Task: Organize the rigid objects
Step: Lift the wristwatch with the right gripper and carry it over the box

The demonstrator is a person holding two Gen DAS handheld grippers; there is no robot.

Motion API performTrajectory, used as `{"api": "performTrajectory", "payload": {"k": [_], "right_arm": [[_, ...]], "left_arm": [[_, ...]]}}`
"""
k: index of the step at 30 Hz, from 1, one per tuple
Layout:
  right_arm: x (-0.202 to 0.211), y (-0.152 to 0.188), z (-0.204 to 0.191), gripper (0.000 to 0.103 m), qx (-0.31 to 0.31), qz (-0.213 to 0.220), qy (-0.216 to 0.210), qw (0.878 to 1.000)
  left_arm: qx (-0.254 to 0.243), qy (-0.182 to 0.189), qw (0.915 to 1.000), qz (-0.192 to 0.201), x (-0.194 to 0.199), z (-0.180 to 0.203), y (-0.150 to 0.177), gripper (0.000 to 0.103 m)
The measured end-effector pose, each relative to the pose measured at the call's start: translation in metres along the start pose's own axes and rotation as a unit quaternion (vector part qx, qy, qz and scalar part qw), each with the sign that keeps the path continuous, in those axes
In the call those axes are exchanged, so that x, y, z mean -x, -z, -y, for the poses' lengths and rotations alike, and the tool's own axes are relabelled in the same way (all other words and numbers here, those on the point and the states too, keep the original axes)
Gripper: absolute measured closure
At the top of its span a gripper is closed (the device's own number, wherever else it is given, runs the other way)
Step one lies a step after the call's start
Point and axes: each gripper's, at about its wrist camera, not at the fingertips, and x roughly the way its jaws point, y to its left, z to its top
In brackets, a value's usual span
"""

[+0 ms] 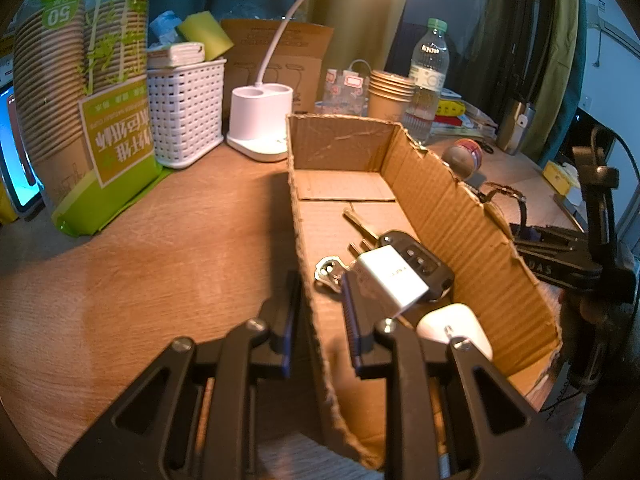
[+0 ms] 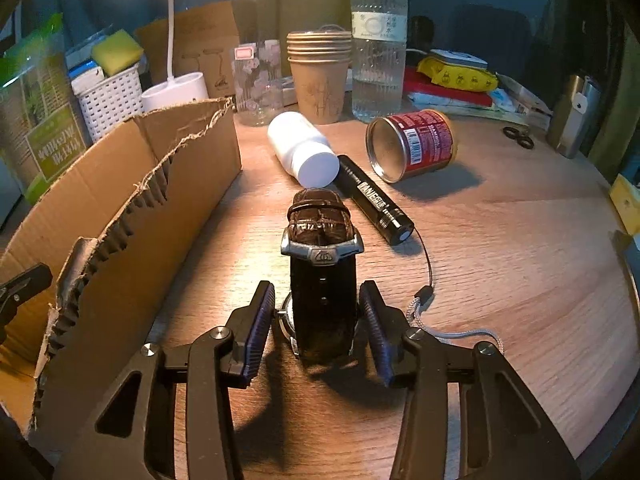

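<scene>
The left claw [image 1: 320, 316] points steeply down and straddles the near left wall of the cardboard box [image 1: 472, 216], one finger outside and one inside; its jaws stand narrow and pinch that wall. The right claw [image 2: 318, 322] also tilts down toward the counter [image 2: 500, 280], its jaws partly apart on either side of the wristwatch [image 2: 322, 264]; a thin gap shows on each side, so the pads [image 2: 262, 320] are not pressing it. The watch stands on the counter just right of the box wall, brown strap looped upward with its metal clasp facing the camera.

Only the left wrist view shows the box's inside: one car key [image 1: 416, 260], one white charger plug [image 1: 390, 276] lying across it, one white mouse-like object [image 1: 456, 326] nearest the camera, and a silver metal piece [image 1: 328, 272] by the left wall. It also catches the right claw beyond the box's right wall.

Only the right wrist view shows the loose items still outside: one white pill bottle [image 2: 304, 150] on its side, one black flashlight [image 2: 374, 200] touching it, and one red tin can [image 2: 412, 144] tipped over nearby. Behind stand one stack of paper cups [image 2: 320, 76] and one water bottle [image 2: 378, 48].
</scene>
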Motion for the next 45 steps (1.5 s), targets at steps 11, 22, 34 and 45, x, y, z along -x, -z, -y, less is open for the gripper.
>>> {"api": "performTrajectory", "payload": {"k": [11,22,34,45], "right_arm": [[0.018,-0.002,-0.012,0.056,0.008,0.028,-0.01,1.0],[0.051,-0.018,-0.031,0.057,0.03,0.07,-0.017,0.997],[0.07,-0.032,-0.057,0.057,0.063,0.099,-0.035,0.992],[0.07,-0.04,-0.088,0.061,0.101,0.111,-0.053,0.987]], "left_arm": [[0.0,0.0,1.0,0.0,0.0,0.0,0.0,0.081],[0.0,0.0,1.0,0.0,0.0,0.0,0.0,0.081],[0.0,0.0,1.0,0.0,0.0,0.0,0.0,0.081],[0.0,0.0,1.0,0.0,0.0,0.0,0.0,0.081]]}}
